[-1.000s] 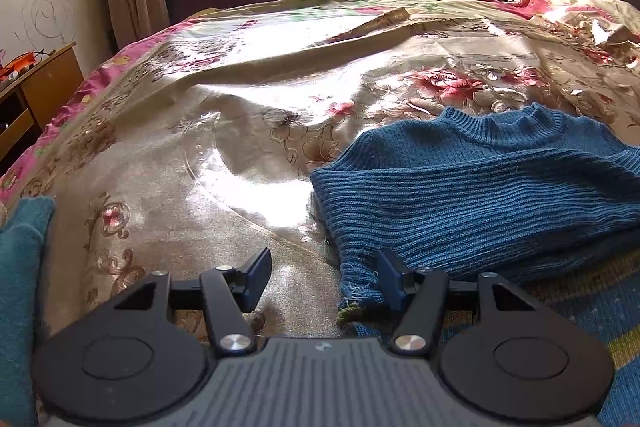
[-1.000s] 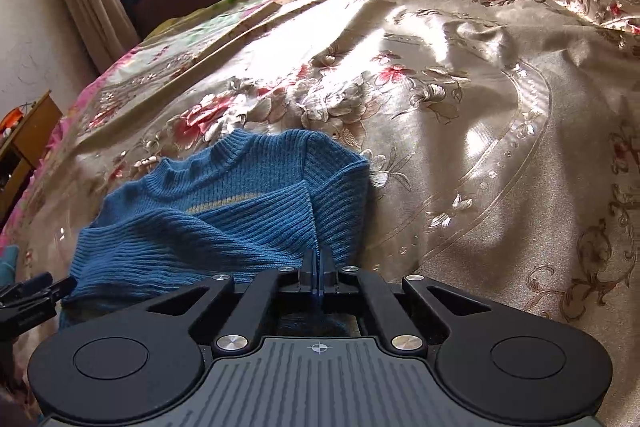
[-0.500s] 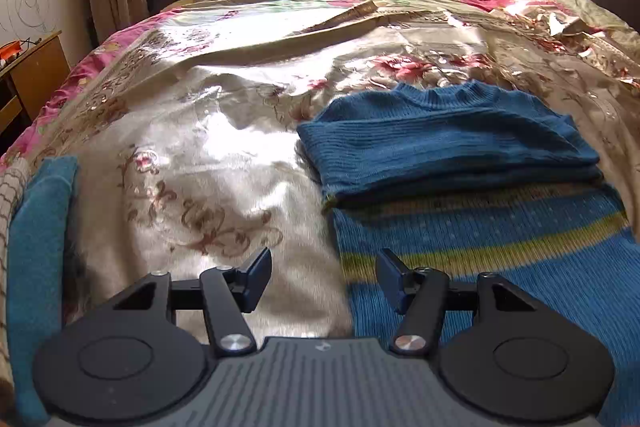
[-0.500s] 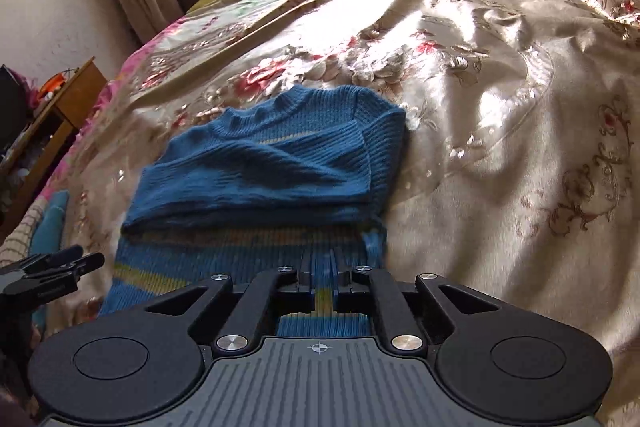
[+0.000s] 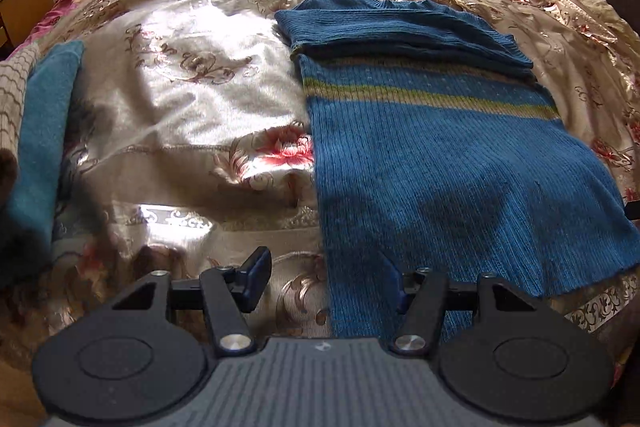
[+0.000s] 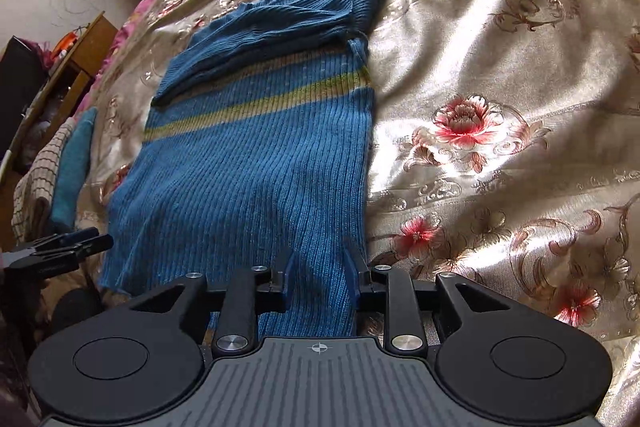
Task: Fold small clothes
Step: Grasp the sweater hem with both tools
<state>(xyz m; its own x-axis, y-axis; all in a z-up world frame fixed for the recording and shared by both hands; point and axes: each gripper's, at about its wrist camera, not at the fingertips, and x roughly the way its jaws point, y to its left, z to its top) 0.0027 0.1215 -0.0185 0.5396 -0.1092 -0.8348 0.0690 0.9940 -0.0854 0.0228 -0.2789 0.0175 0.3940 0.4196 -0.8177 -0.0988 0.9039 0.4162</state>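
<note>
Lying flat, blue sweater [image 5: 440,155], sleeves folded

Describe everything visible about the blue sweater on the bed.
The blue sweater is a ribbed knit with green and tan stripes across the chest. It lies flat on the floral bedspread, hem towards the cameras, sleeves folded across its upper part below the collar. The right gripper, jaws just opened, straddles the hem's right corner without pinching it. The open left gripper straddles the left edge.

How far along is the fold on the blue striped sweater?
Done: the blue ribbed knit sweater lies flat on the floral bedspread, sleeves folded across its chest. In hand: nothing; the right gripper has just been opening, the left gripper is open. Left: folding the body up.
</note>
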